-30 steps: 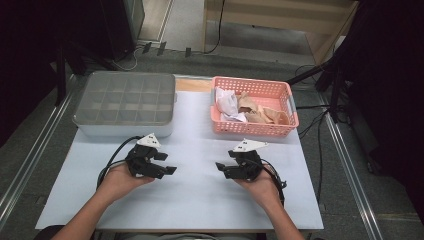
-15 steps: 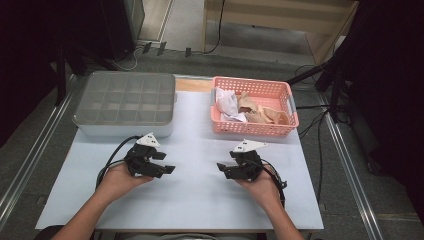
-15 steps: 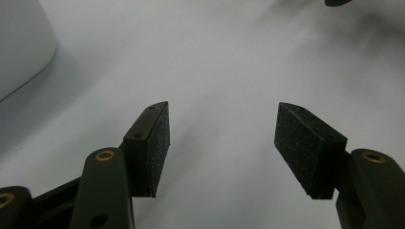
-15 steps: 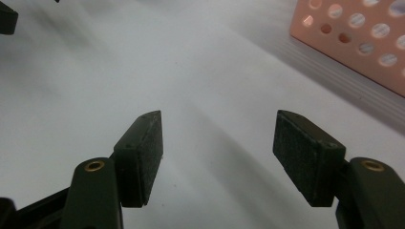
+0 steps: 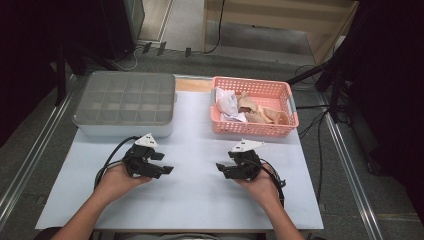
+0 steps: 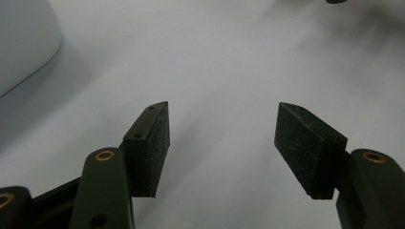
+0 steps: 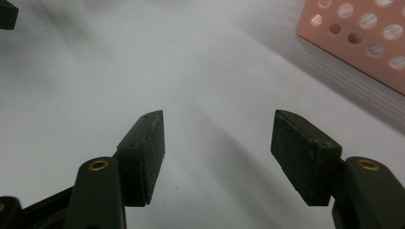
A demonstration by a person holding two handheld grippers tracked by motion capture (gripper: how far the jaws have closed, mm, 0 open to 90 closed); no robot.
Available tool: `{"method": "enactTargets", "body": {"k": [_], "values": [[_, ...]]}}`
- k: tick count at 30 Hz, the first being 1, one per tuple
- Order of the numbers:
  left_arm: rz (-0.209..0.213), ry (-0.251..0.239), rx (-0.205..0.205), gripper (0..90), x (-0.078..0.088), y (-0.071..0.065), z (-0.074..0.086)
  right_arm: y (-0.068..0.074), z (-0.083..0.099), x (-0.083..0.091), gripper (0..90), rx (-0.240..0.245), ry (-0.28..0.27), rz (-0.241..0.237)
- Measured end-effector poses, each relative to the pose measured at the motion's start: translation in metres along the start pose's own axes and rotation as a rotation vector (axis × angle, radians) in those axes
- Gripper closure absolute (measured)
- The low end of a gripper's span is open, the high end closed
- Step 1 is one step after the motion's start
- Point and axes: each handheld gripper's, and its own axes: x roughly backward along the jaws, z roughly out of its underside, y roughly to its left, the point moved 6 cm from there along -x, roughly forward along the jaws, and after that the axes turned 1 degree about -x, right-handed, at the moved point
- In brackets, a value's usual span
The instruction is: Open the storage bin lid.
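Observation:
My left gripper [image 5: 165,163] rests low over the white table [image 5: 195,195], held in a hand at the left front, its jaws pointing right. It stands open with nothing between its pads [image 6: 152,145]. My right gripper [image 5: 223,171] faces it from the right, jaws pointing left, also open and empty, with bare table between its pads [image 7: 145,150]. Behind the left gripper sits a grey compartment box [image 5: 125,102] with a clear lid. Behind the right gripper a pink perforated basket [image 5: 287,102] holds crumpled white and beige items [image 5: 245,107].
The box's rounded corner [image 6: 21,43] shows at the upper left of the left gripper view. The basket's wall [image 7: 363,38] fills the upper right of the right gripper view. Black cables trail from both grippers. Metal rails [image 5: 30,160] flank the table.
Both hands have shifted slightly; the grippers stay open and low over the table, facing each other.

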Motion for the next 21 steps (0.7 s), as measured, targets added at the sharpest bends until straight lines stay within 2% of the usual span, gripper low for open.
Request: {"method": "enactTargets", "body": {"k": [3, 4, 6, 8, 9, 12, 16, 18, 19, 21], "values": [[-0.001, 0.003, 0.001, 37.9, 0.0, 0.001, 0.0, 0.0, 0.0, 0.0, 37.1, 0.004, 0.003, 0.002], [-0.015, 0.001, 0.0, 38.3, 0.001, 0.002, 0.0, 0.0, 0.001, 0.0, 37.1, -0.003, 0.003, 0.004], [-0.002, 0.002, 0.027, 39.6, 0.005, 0.005, 0.0, 0.0, 0.0, 0.002, 37.1, -0.012, -0.005, 0.001], [-0.015, -0.011, 0.047, 39.9, 0.012, 0.008, -0.002, 0.001, -0.003, 0.005, 37.2, -0.03, -0.023, 0.001], [-0.011, -0.023, 0.06, 39.7, 0.017, 0.01, -0.004, 0.002, -0.005, 0.007, 37.2, -0.044, -0.03, -0.001], [-0.023, -0.078, 0.089, 38.5, 0.034, 0.015, -0.01, 0.006, -0.011, 0.01, 36.9, -0.046, -0.041, -0.003], [-0.087, -0.072, 0.072, 37.7, 0.058, 0.024, -0.014, 0.011, -0.021, 0.011, 36.0, -0.032, -0.038, -0.002], [-0.095, -0.083, 0.075, 37.7, 0.064, 0.027, -0.015, 0.013, -0.028, 0.012, 36.0, -0.026, -0.038, -0.006], [-0.103, -0.089, 0.087, 37.6, 0.076, 0.032, -0.018, 0.014, -0.031, 0.012, 36.0, -0.032, -0.033, -0.007], [-0.113, -0.097, 0.099, 37.5, 0.086, 0.038, -0.019, 0.015, -0.038, 0.013, 36.1, -0.026, -0.033, -0.006]]}}
